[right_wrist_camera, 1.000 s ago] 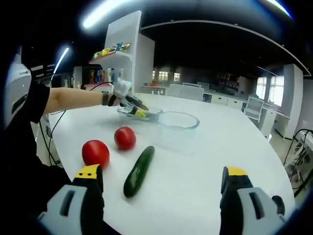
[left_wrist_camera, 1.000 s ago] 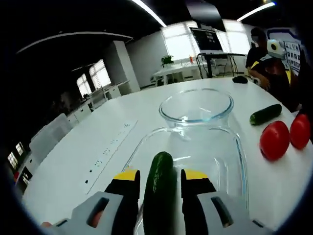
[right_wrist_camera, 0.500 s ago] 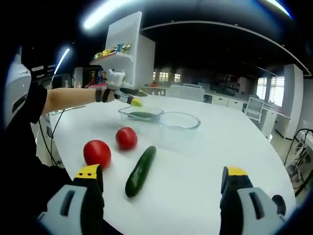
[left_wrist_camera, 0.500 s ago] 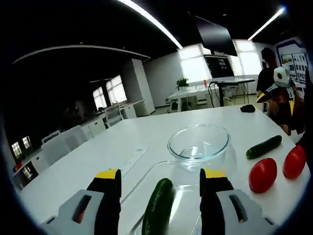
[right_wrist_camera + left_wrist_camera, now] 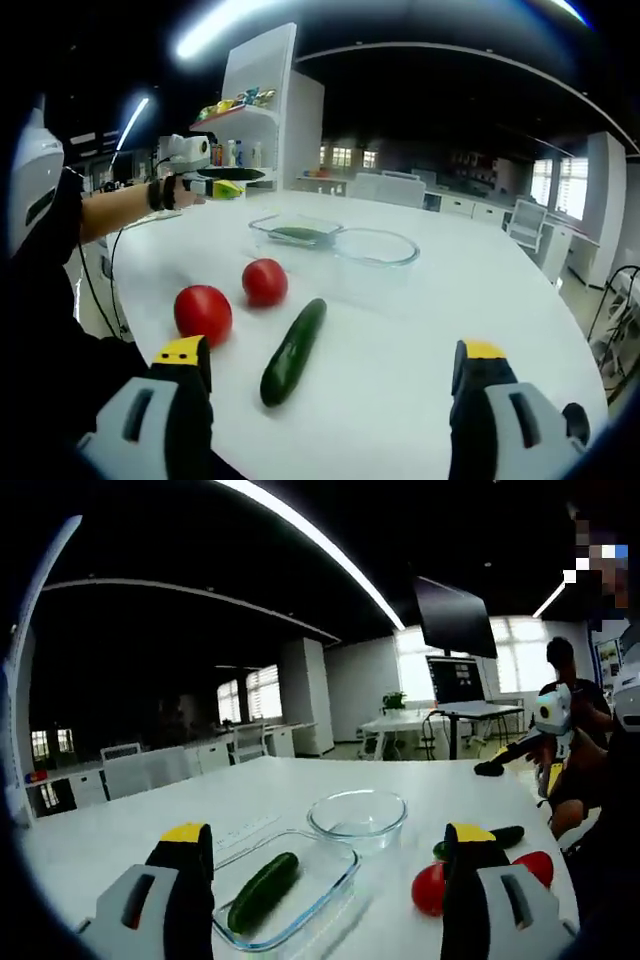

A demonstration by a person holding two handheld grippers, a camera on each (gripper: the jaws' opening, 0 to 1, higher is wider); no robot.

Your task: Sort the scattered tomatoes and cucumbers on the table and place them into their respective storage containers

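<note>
In the left gripper view a cucumber [image 5: 263, 891] lies inside the rectangular glass dish [image 5: 330, 883]. My left gripper [image 5: 325, 855] is open, pulled back above the dish with nothing between its jaws. A round glass bowl [image 5: 357, 815] stands behind the dish. Two tomatoes [image 5: 428, 888] and a second cucumber [image 5: 505, 835] lie to the right. In the right gripper view my right gripper [image 5: 330, 368] is open over the table, with two tomatoes [image 5: 203, 314] [image 5: 264, 281] and a cucumber [image 5: 293, 351] ahead of it. The left gripper [image 5: 205, 175] is held high at the far left there, beyond the glass dish [image 5: 292, 234] and glass bowl [image 5: 373, 246].
The white table [image 5: 420, 330] is round with free room to the right of the cucumber. A white shelf unit [image 5: 262, 110] stands behind the table. A person [image 5: 572, 730] holding the right gripper stands at the table's right side in the left gripper view.
My left gripper opened, left the cucumber in the glass dish, and drew back and up away from it. The right gripper has stayed put.
</note>
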